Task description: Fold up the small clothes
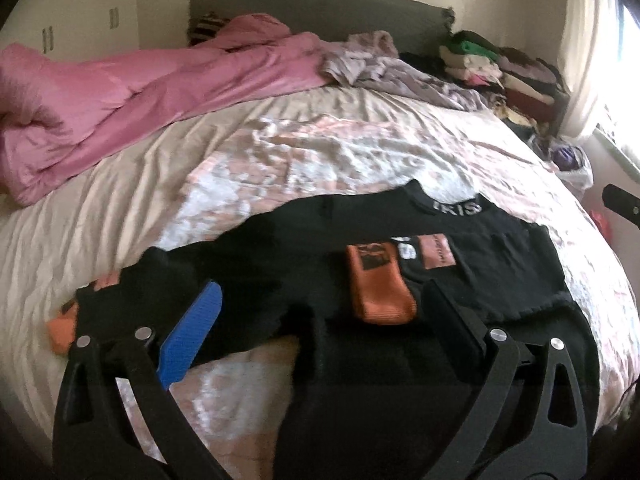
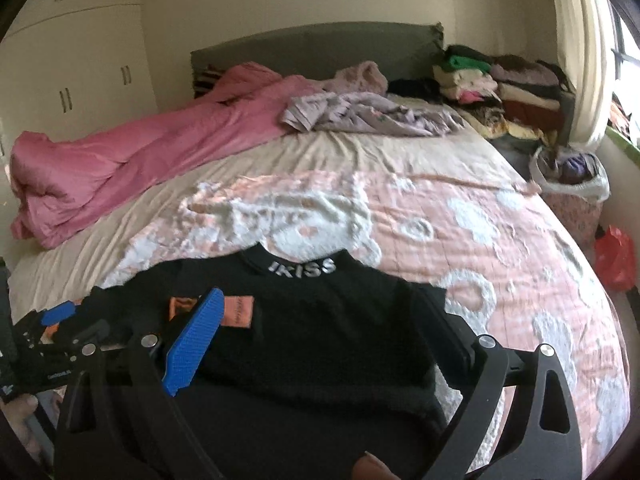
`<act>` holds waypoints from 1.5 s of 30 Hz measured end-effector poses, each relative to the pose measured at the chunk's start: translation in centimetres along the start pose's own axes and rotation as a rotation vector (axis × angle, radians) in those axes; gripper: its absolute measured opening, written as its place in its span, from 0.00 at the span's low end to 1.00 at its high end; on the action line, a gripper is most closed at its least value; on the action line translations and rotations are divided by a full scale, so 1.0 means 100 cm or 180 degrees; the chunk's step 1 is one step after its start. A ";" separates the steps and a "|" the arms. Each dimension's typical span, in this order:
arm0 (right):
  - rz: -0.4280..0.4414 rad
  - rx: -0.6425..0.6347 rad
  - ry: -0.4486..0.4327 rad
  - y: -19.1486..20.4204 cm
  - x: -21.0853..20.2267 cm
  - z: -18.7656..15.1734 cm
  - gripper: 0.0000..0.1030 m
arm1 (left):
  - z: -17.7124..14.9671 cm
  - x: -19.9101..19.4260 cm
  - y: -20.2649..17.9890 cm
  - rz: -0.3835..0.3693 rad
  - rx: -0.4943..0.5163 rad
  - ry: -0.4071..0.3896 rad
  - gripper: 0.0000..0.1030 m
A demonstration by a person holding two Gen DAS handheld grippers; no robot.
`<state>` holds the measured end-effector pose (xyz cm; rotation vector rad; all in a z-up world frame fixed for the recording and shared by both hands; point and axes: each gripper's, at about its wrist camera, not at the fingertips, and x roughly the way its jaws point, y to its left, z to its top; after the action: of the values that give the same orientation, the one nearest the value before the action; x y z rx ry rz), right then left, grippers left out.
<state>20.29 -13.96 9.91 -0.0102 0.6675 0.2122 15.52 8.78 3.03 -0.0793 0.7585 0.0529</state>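
- The left tongs are standing wide apart with nothing between the blue finger and the black finger.
- The right tongs are standing wide apart too, and nothing is being held in them.
- The small black knitted top with white letters on its collar is lying flat on the pink and white flowery bed cover, just under and ahead of both tongs.
- An orange cloth patch is sitting on the top, between the left tongs' fingers.
- A crumpled pink blanket is lying far ahead and to the left of the tongs.
- A pile of folded clothes is sitting far ahead, to the right.
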 end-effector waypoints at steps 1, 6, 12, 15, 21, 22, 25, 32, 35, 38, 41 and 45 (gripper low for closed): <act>0.0024 0.0000 -0.0007 0.003 0.000 0.001 0.92 | 0.000 -0.002 0.005 0.0020 -0.0026 -0.0007 0.91; 0.0217 -0.0066 -0.0044 0.026 0.002 0.003 0.93 | -0.002 -0.008 0.030 0.0126 -0.0175 -0.0048 0.91; 0.0347 -0.0245 0.0015 0.059 0.014 -0.002 0.93 | -0.009 -0.014 0.062 0.0316 -0.0326 -0.0074 0.91; 0.0373 -0.0324 0.0053 0.073 0.020 -0.007 0.93 | -0.014 -0.015 0.079 0.0466 -0.0372 -0.0086 0.91; 0.0494 -0.0496 0.0124 0.099 0.030 -0.020 0.93 | -0.026 -0.014 0.115 0.0629 -0.0538 -0.0030 0.91; 0.0507 -0.0546 0.0139 0.105 0.032 -0.022 0.94 | -0.027 -0.014 0.122 0.0654 -0.0587 -0.0022 0.91; 0.0573 -0.0677 0.0182 0.121 0.037 -0.026 0.94 | -0.032 -0.017 0.144 0.0748 -0.0721 -0.0027 0.91; 0.0660 -0.1019 0.0202 0.157 0.045 -0.040 0.94 | -0.044 -0.017 0.193 0.0921 -0.1084 0.0028 0.91; 0.0717 -0.1127 0.0239 0.172 0.050 -0.047 0.94 | -0.050 -0.016 0.212 0.0957 -0.1225 0.0061 0.91; 0.0786 -0.1158 0.0285 0.183 0.054 -0.052 0.94 | -0.055 -0.012 0.225 0.1011 -0.1315 0.0110 0.91; 0.0817 -0.1208 0.0317 0.194 0.057 -0.058 0.94 | -0.060 -0.007 0.238 0.1079 -0.1458 0.0109 0.91; 0.0827 -0.1274 0.0377 0.206 0.064 -0.067 0.94 | -0.068 0.001 0.255 0.1138 -0.1627 0.0109 0.90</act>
<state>16.93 6.90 1.89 -0.3232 0.7348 0.5967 8.99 33.54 -3.30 -0.4308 0.7718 0.5873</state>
